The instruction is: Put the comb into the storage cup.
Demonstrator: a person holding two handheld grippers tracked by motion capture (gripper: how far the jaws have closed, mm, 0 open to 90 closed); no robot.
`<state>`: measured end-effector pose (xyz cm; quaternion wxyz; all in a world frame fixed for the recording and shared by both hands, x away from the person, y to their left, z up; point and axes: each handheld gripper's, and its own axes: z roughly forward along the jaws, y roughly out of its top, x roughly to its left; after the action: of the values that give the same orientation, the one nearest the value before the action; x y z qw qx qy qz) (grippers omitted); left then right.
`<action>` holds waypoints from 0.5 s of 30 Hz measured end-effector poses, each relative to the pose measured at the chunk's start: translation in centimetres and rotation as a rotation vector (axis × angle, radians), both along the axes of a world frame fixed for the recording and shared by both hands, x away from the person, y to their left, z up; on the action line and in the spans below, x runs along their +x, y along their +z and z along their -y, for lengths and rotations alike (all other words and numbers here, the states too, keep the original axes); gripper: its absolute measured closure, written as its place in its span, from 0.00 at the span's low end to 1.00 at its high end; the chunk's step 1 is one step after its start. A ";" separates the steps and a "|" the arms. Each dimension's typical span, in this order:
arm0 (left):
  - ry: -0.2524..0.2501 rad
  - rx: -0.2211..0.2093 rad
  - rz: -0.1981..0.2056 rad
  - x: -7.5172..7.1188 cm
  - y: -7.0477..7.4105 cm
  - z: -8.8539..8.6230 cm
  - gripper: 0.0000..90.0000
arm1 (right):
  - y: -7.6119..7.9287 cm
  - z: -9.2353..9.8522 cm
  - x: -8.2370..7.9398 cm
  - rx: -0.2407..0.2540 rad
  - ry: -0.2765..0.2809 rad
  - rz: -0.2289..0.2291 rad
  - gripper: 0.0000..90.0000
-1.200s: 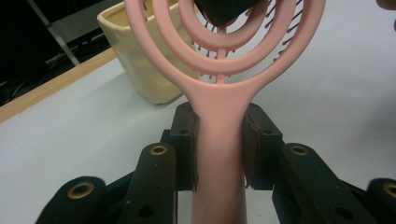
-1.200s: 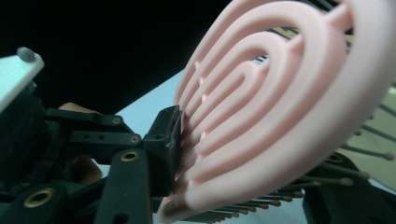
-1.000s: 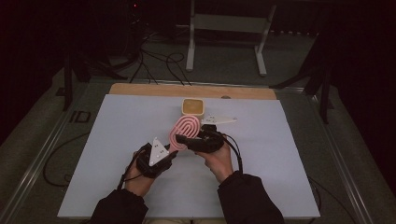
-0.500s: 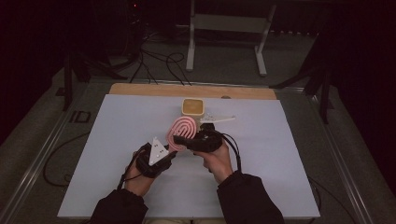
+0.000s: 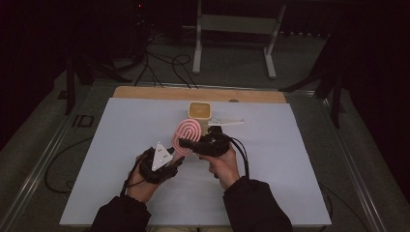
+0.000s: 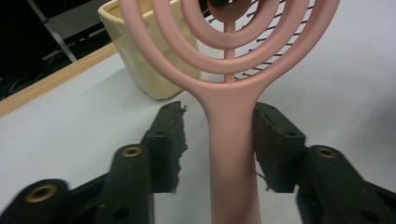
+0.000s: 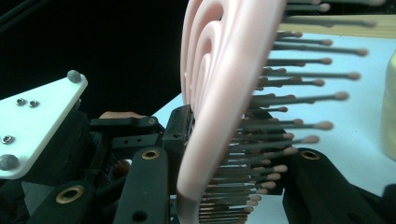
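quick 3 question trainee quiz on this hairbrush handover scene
1. True or false: the left gripper clamps the pink hairbrush handle.
2. Which gripper is shut on the brush head? A left B right
3. What stands just beyond the brush?

Key
1. False: there is a gap beside the handle; its jaws have just been opening.
2. B: the right gripper pinches the head across back and bristles.
3. A cream cup.
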<state>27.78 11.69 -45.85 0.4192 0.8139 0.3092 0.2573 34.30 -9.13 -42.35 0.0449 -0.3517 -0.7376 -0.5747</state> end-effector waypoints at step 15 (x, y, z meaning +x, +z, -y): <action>0.061 -0.102 -0.015 0.0 0.7 -1.6 0.13 | 0.0 0.2 0.4 0.027 -0.023 -0.004 0.71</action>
<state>27.76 13.29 -45.18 0.4499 0.7836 0.3497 0.2475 34.68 -9.31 -42.31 0.0447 -0.3607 -0.7257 -0.5842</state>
